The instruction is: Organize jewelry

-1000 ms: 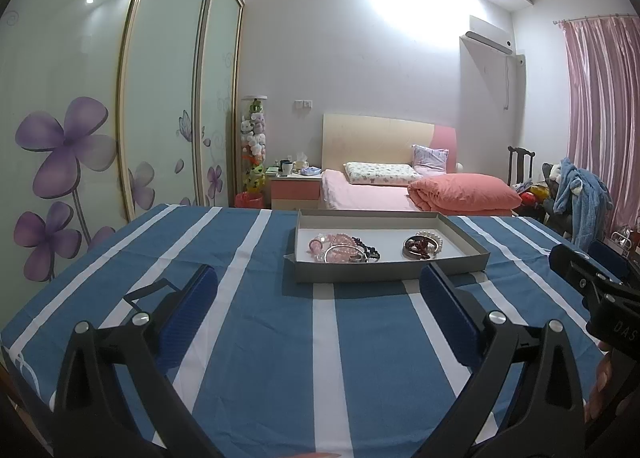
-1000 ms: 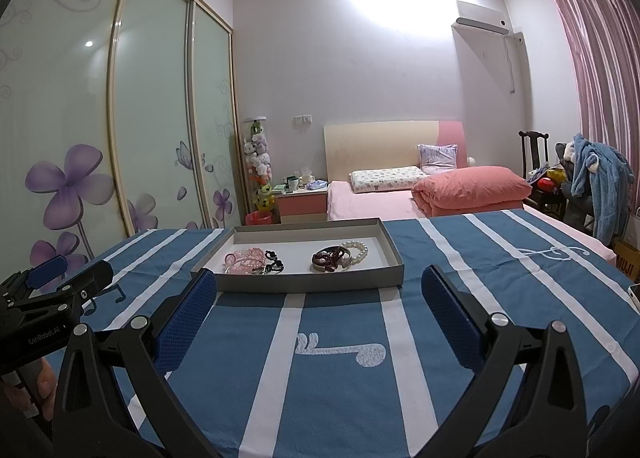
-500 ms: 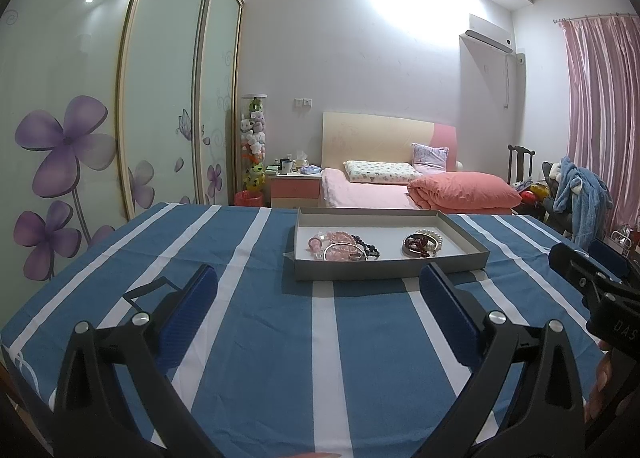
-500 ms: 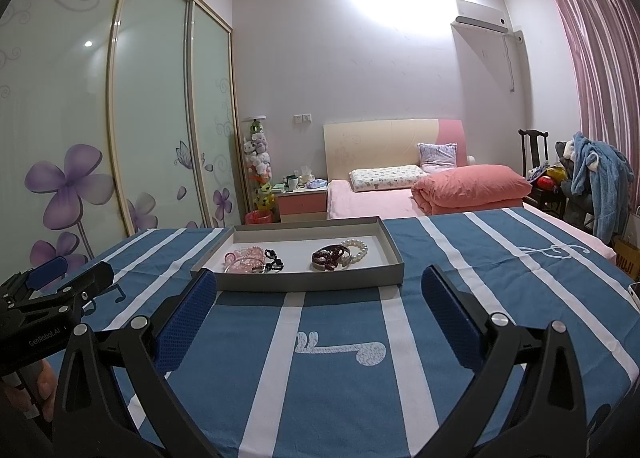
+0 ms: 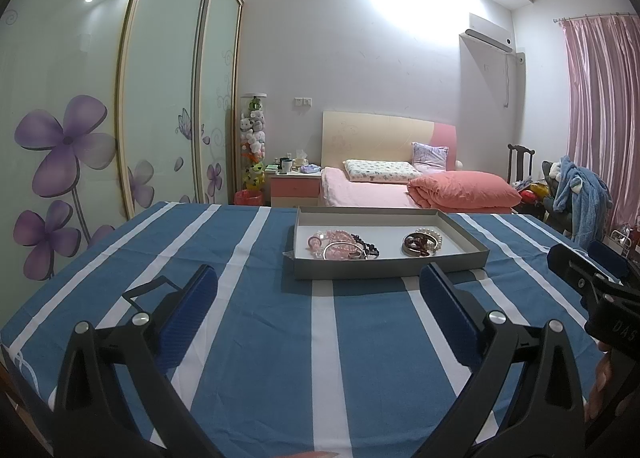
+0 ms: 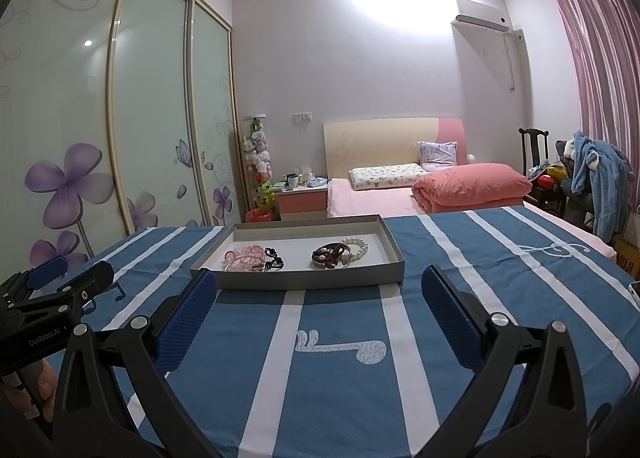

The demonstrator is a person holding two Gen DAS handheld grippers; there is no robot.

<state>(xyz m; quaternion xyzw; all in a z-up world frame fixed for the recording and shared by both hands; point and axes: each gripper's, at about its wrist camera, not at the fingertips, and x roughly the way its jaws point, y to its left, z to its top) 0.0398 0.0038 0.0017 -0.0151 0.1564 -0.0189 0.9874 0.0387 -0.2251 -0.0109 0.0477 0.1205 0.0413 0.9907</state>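
Nothing much changed since before: both tongs, left gripper [image 5: 319, 310] and right gripper [image 6: 319, 308], wide open, holding nothing, not yet at the tray [image 6: 304, 280] of bracelets [image 6: 339, 252].

Beyond my blue white-striped tablecloth [image 5: 248, 338] stand 1 pink-quilted bed [image 5: 400, 193], frosted wardrobe doors with purple flowers [image 5: 80, 137], and pink curtains [image 5: 600, 105].

The tablecloth [image 5: 248, 338] is blue with white stripes (a white music note shows in the right wrist view). The tray [image 6: 304, 281] is grey outside, white inside. Pink beads [image 6: 244, 256] lie beside black ones [image 6: 274, 258]; a pearl-white bracelet [image 6: 358, 248] meets dark red beads [image 6: 326, 256].
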